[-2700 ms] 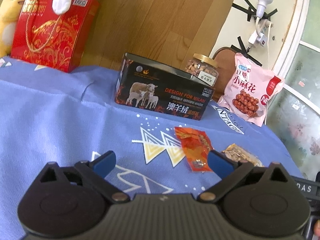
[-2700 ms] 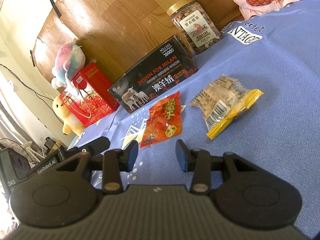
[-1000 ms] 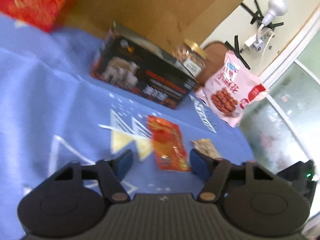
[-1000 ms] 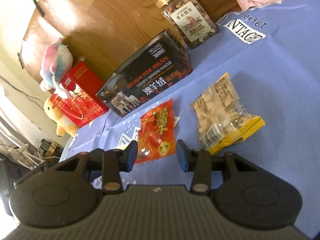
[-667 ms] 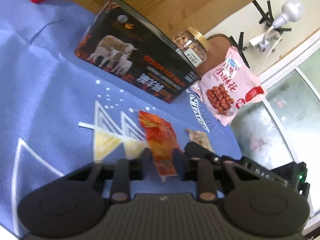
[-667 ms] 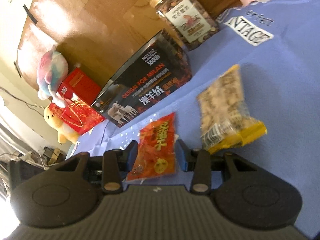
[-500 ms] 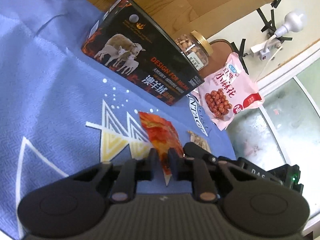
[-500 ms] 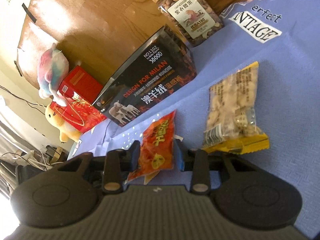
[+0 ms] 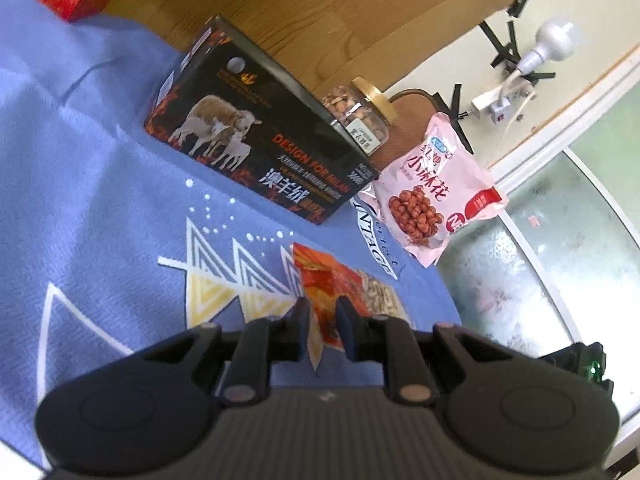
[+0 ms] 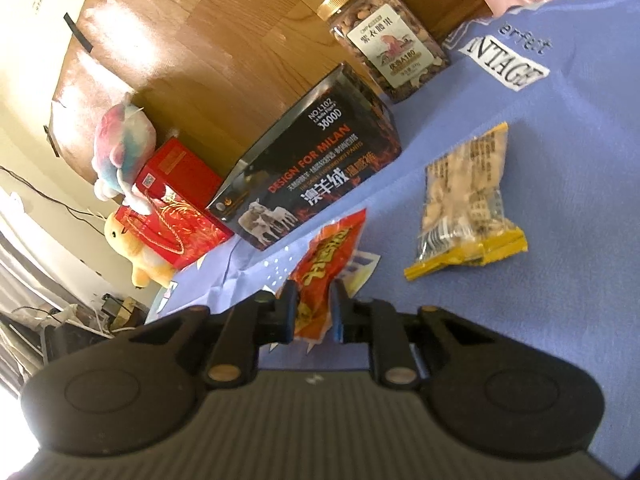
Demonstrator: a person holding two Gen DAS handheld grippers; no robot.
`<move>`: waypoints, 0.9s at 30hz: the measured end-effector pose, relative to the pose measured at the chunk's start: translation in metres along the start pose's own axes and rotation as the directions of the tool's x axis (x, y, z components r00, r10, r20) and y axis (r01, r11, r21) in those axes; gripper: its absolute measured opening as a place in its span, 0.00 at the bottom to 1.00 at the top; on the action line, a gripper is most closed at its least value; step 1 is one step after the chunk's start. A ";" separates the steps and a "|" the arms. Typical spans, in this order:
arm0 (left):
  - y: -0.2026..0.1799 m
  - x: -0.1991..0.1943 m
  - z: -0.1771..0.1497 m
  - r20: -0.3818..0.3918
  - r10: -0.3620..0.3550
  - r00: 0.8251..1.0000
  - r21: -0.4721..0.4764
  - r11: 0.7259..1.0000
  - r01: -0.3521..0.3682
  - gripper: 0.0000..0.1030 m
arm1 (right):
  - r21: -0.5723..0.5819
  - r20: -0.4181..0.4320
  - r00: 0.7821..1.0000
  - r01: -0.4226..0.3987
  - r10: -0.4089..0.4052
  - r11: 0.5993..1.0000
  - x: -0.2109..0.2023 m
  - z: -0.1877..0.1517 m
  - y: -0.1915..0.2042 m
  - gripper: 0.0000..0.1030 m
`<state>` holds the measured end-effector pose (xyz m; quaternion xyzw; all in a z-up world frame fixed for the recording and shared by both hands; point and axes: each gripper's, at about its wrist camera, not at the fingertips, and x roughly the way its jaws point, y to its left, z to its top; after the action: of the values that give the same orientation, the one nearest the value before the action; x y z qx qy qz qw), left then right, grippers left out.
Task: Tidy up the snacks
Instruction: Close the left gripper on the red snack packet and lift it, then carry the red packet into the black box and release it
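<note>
An orange-red snack packet [image 9: 324,284] stands up from the blue cloth, pinched at its near end by my left gripper [image 9: 323,320]. The same packet [image 10: 326,260] also sits between the narrowed fingers of my right gripper [image 10: 313,312], which looks shut on it. A clear packet with a yellow end [image 10: 464,204] lies flat on the cloth to the right; it also shows in the left wrist view [image 9: 382,294] behind the orange packet.
A black box with sheep pictures [image 9: 256,156] [image 10: 316,176] stands behind. A nut jar [image 10: 384,44] and a pink snack bag [image 9: 432,200] stand at the back right. A red gift box [image 10: 176,204] and plush toys [image 10: 124,144] are at the back left.
Both grippers have closed in on the orange-red packet from open. The packet has been tipped up off the cloth. The left view has swung closer to it.
</note>
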<state>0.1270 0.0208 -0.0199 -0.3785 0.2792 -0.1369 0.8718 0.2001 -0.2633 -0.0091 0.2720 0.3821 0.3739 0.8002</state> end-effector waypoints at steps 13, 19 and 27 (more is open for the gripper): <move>0.012 -0.001 0.000 -0.005 -0.004 1.000 -0.066 0.998 0.004 0.15 | 0.034 -0.050 0.998 -0.025 0.026 0.999 0.004 -0.014 -0.004 0.20; 0.001 -0.005 -0.002 0.022 0.001 1.000 -0.002 1.000 -0.001 0.15 | -0.020 -0.018 1.000 -0.014 0.013 1.000 -0.002 -0.015 0.004 0.19; -0.001 -0.007 -0.002 0.031 0.003 1.000 0.010 1.000 -0.003 0.15 | -0.020 -0.019 1.000 -0.014 0.014 1.000 0.000 -0.015 0.005 0.19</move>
<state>0.1198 0.0221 -0.0178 -0.3756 0.2655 -0.1312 0.8782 0.1864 -0.2583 -0.0140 0.2633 0.3839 0.3858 0.7965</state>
